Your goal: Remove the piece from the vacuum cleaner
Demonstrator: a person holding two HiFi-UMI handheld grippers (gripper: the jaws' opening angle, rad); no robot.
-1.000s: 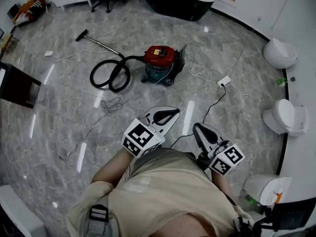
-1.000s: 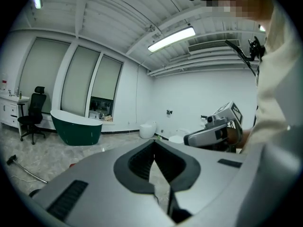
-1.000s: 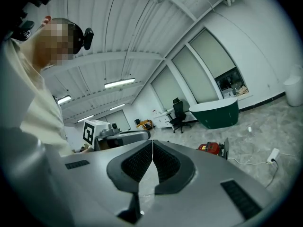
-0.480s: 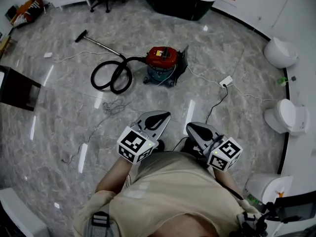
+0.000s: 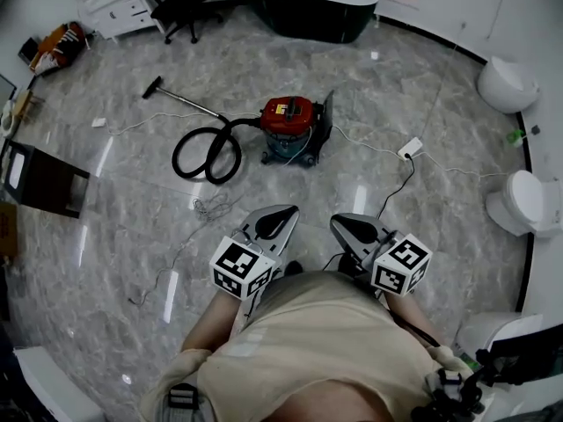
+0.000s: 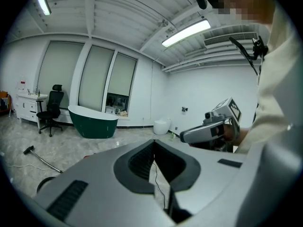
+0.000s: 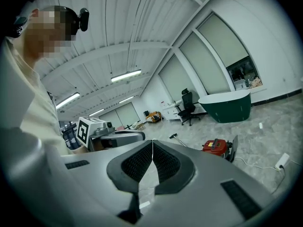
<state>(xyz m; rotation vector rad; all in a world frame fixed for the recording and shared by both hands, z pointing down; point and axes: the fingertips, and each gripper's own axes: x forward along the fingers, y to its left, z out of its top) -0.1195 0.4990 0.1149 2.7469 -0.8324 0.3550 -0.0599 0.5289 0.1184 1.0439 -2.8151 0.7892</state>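
A person stands on a grey marble floor (image 5: pixel 106 209) holding the left gripper (image 5: pixel 283 214) and the right gripper (image 5: pixel 341 224) side by side close before the body, each with its jaws pressed together and nothing between them. The red vacuum cleaner (image 5: pixel 288 117) sits well ahead of both, untouched, its black hose (image 5: pixel 207 152) looped on the floor to its left, the wand ending in a floor nozzle (image 5: pixel 151 87). A dark green bathtub (image 5: pixel 308 7) stands beyond
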